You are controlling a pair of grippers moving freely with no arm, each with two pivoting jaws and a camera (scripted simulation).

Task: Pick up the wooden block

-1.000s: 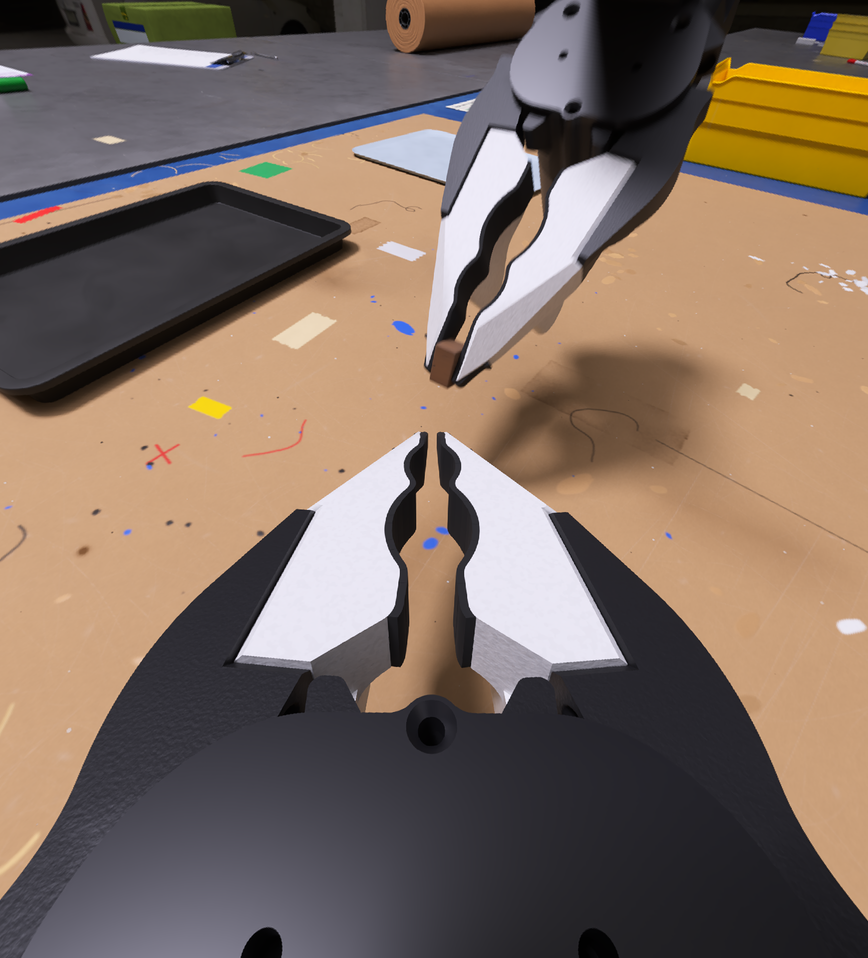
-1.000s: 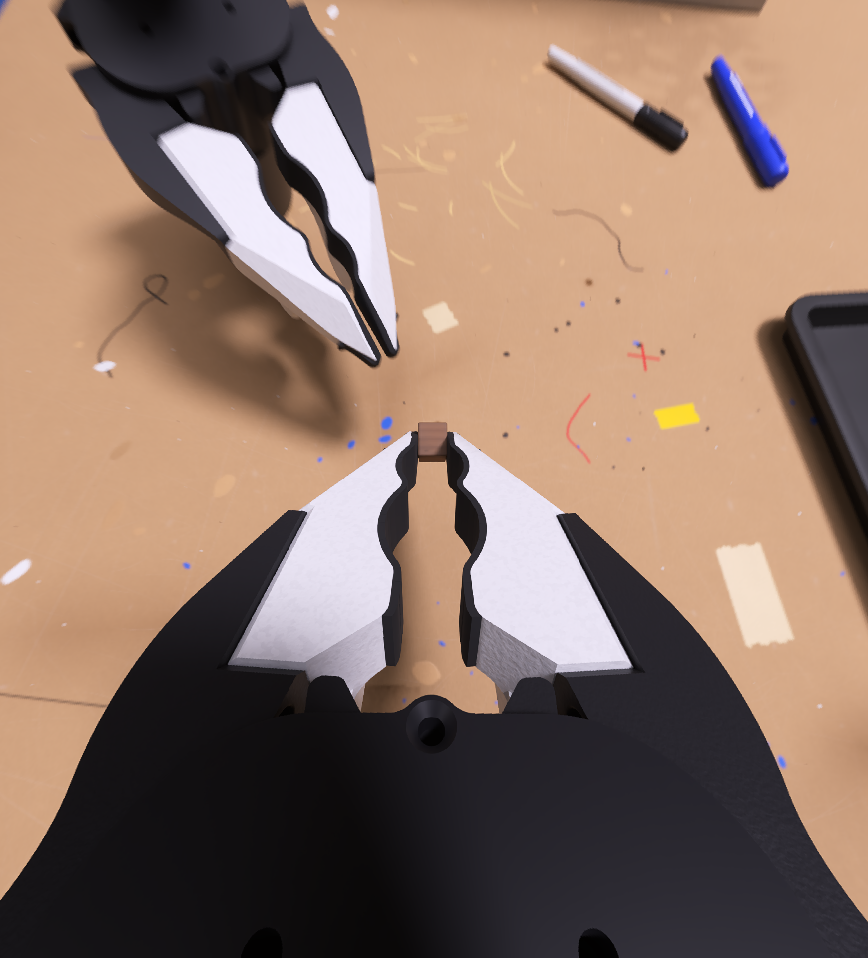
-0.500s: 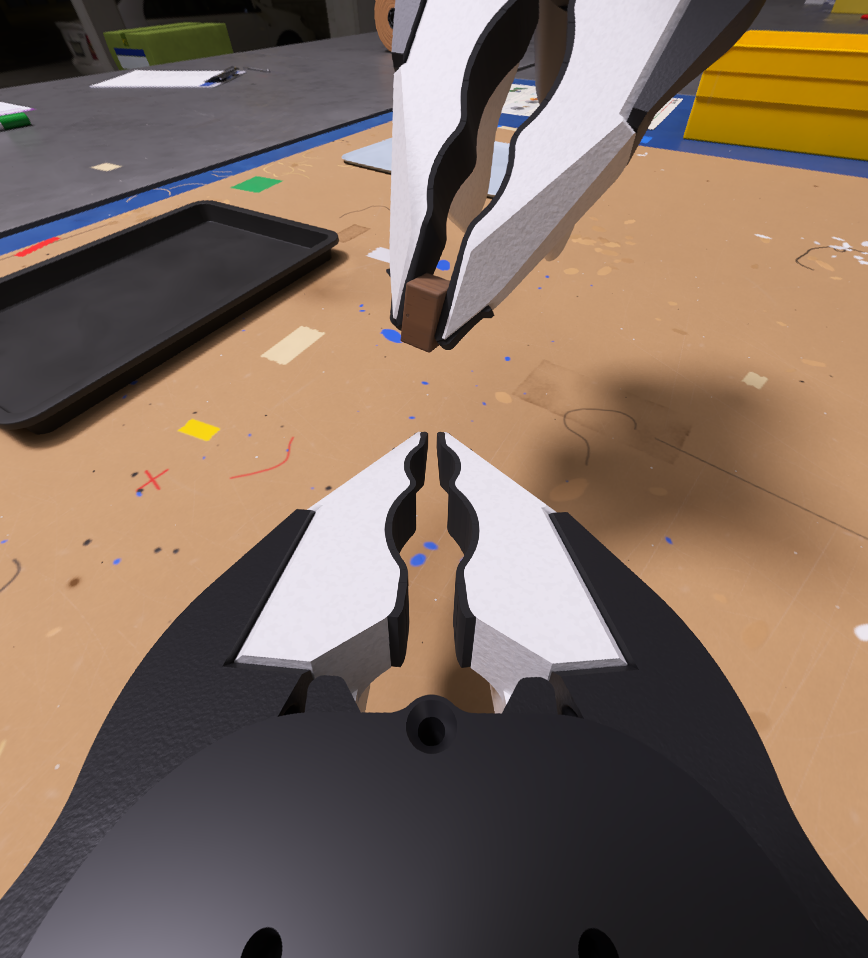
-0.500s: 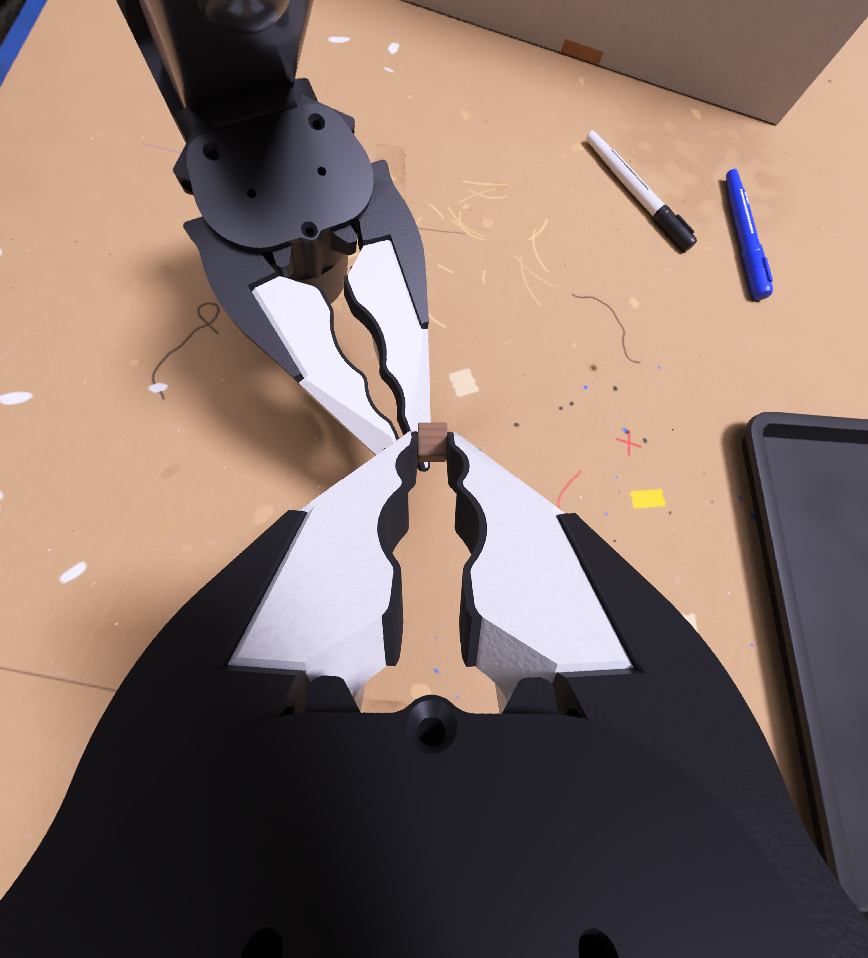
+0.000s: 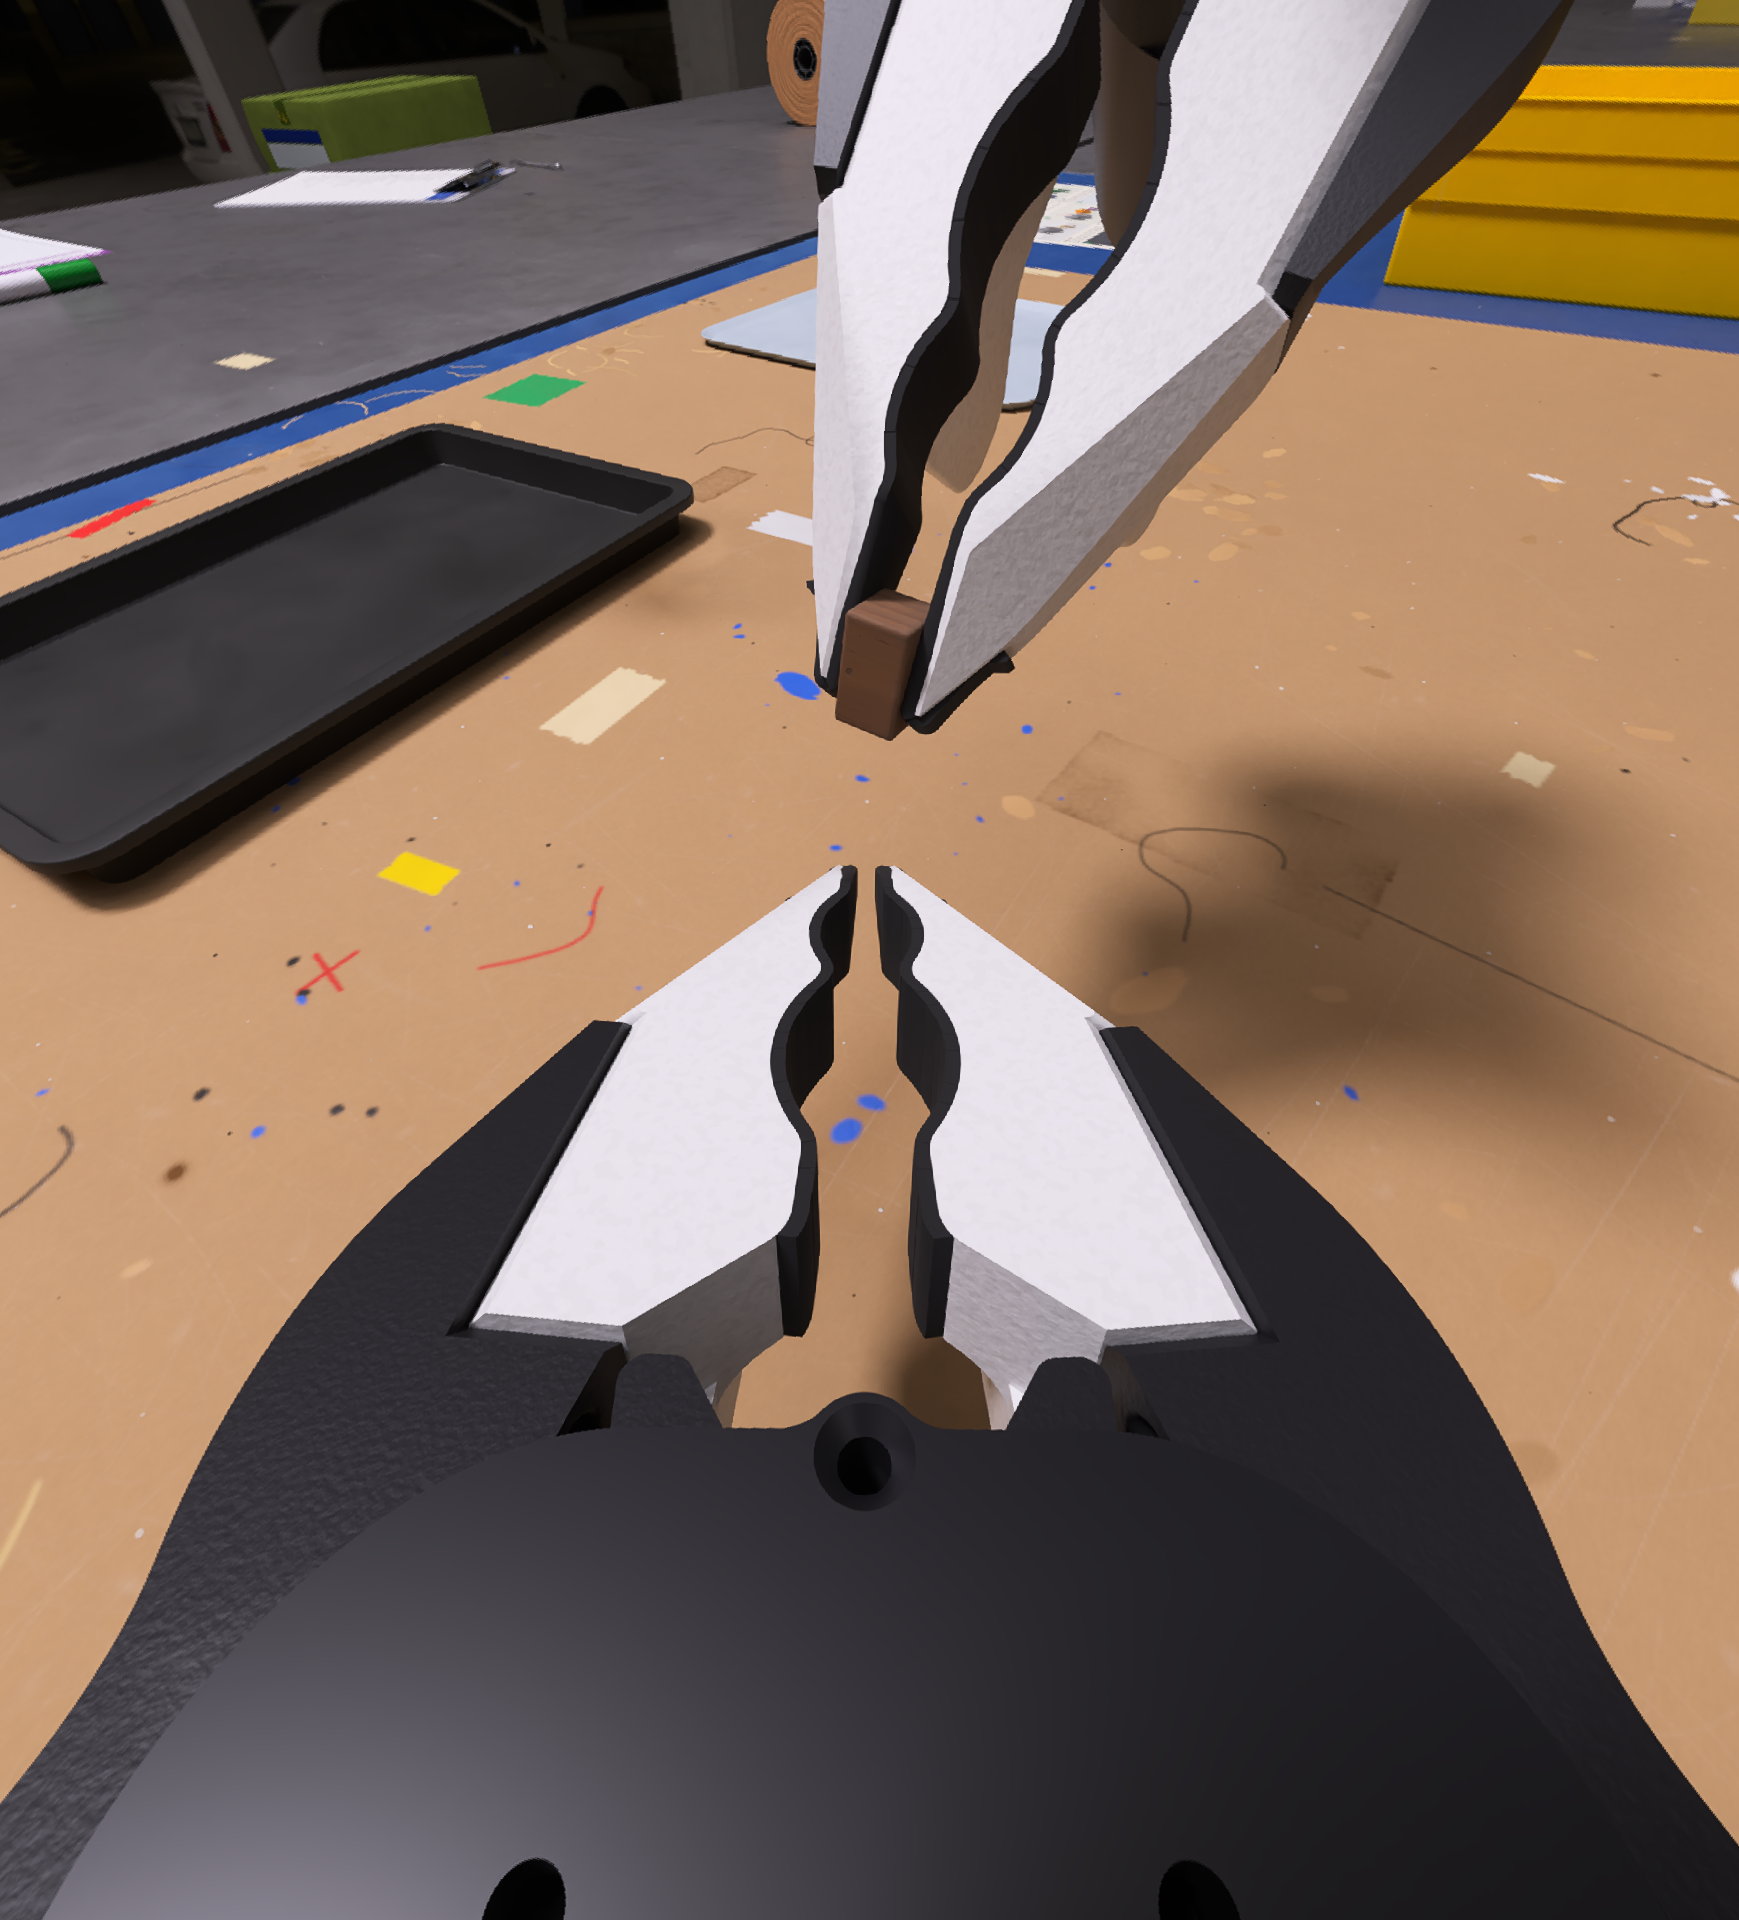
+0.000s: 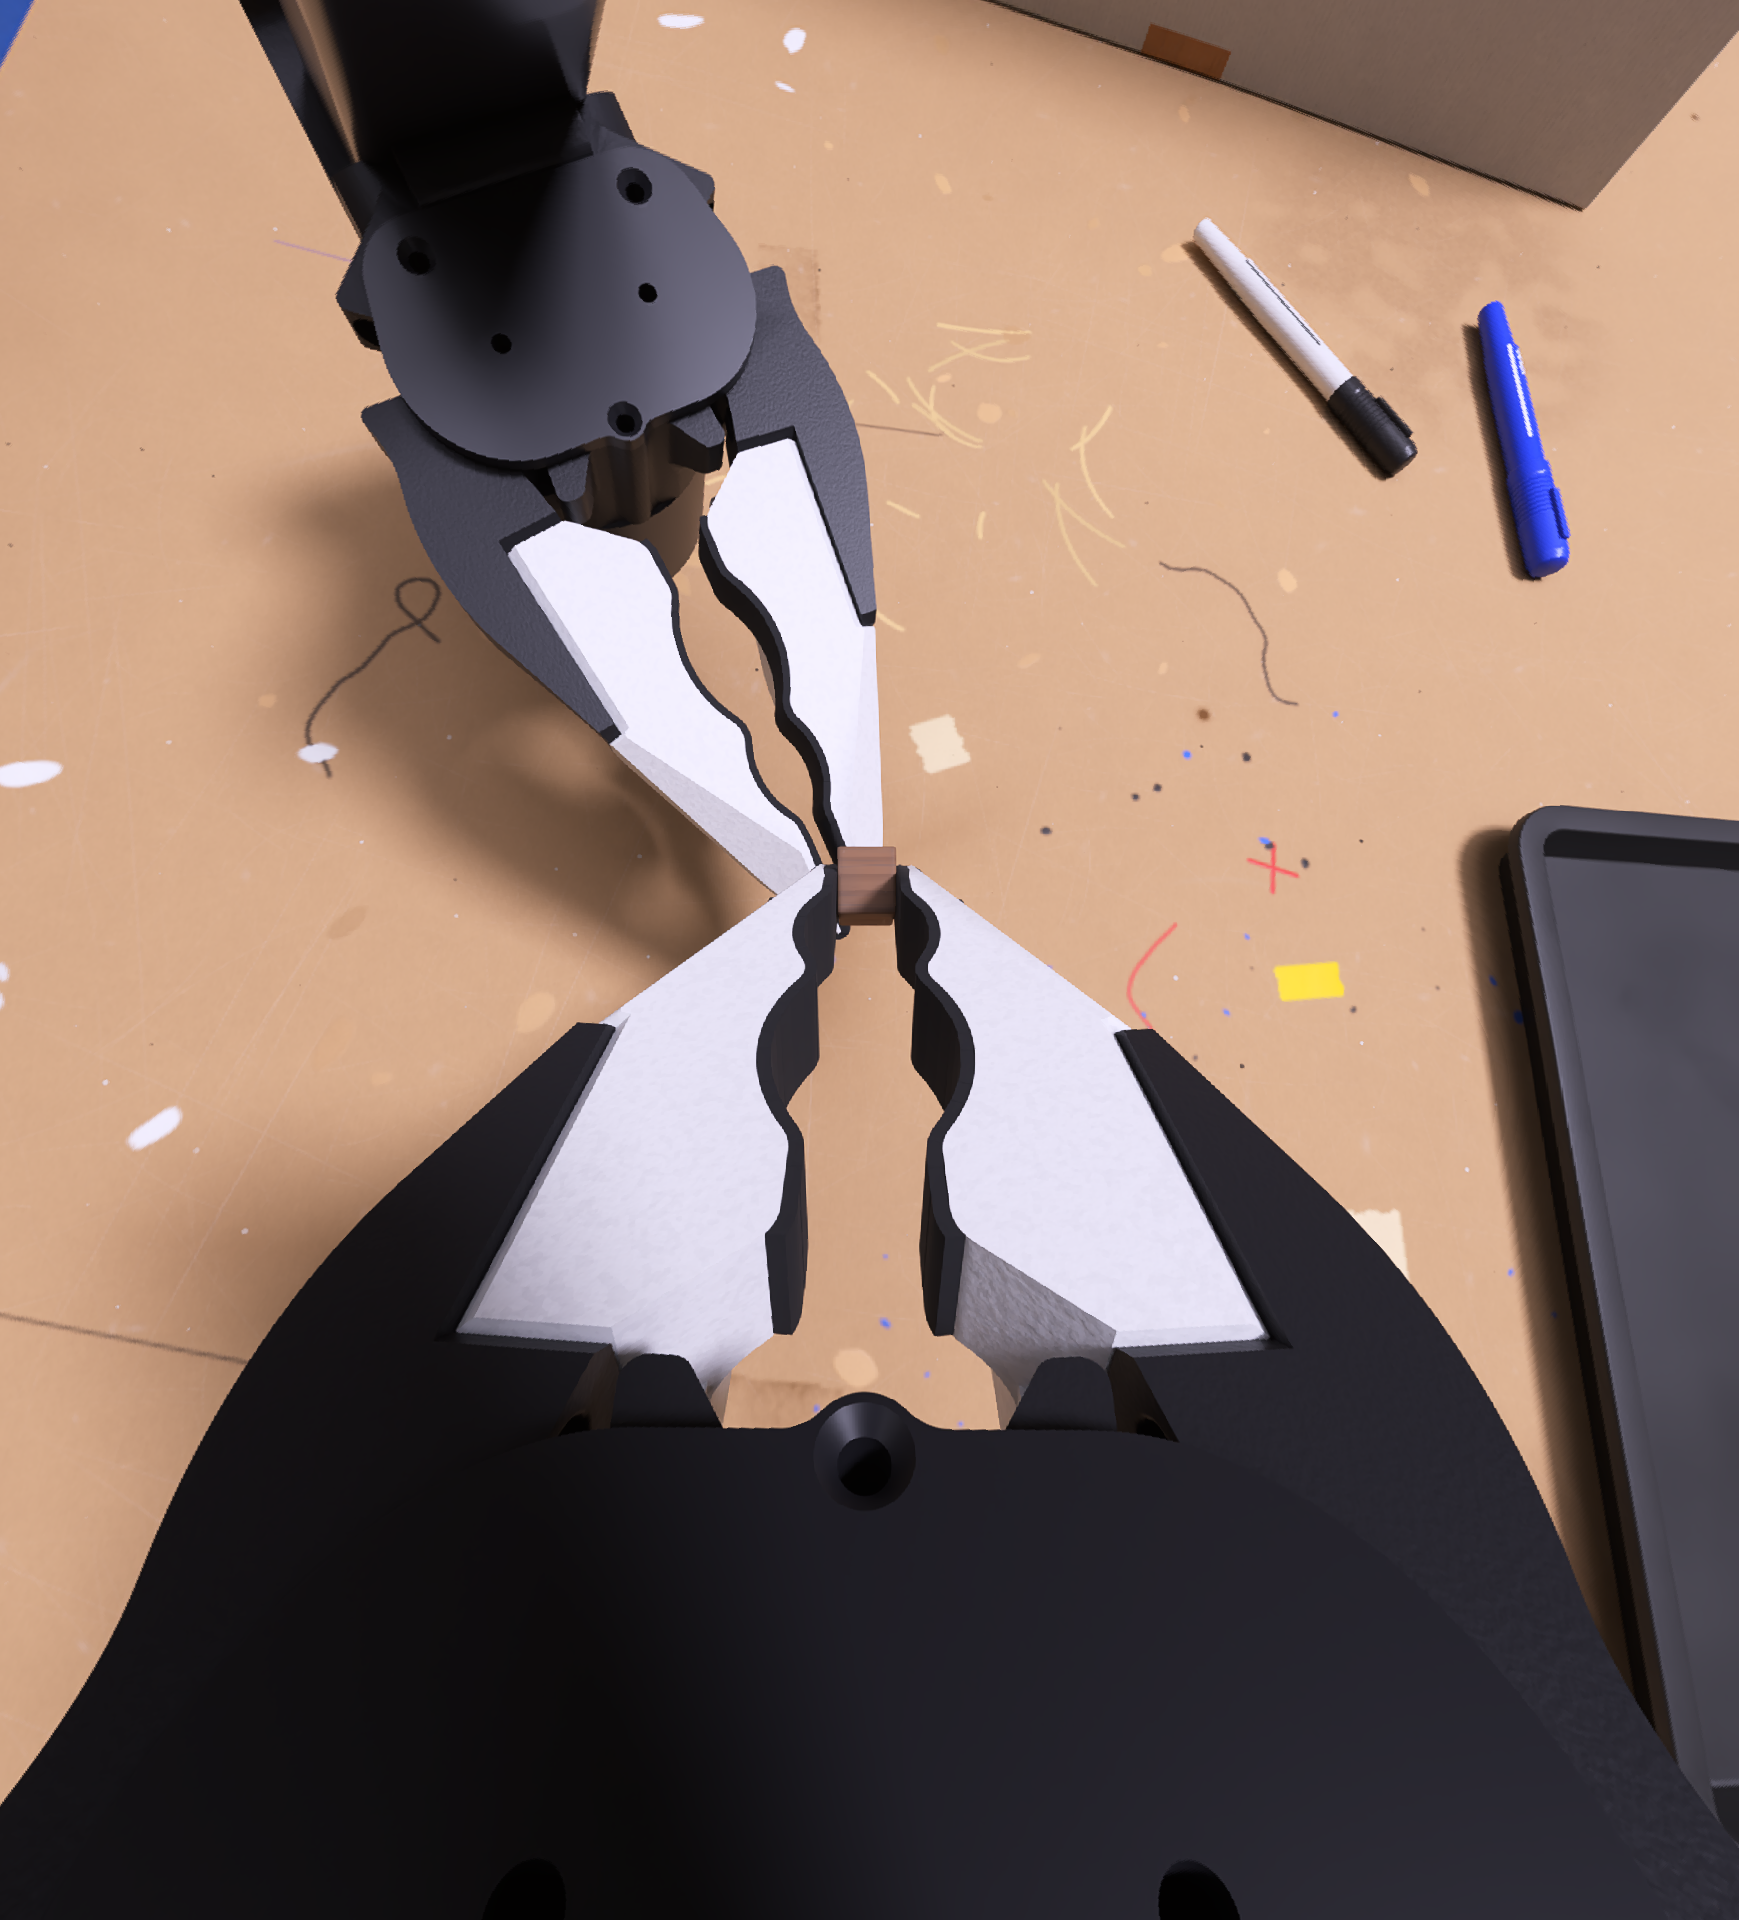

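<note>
Gripping a small brown wooden block (image 5: 880,665), right gripper (image 6: 866,891).

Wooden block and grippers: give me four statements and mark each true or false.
1. The right gripper is shut on the wooden block. True.
2. The left gripper grips the block. False: it holds nothing, jaws nearly closed.
3. A blue marker lies inside the black tray. False: it lies on the tabletop beside a white marker.
4. The tray is empty. True, as far as it shows.
</note>
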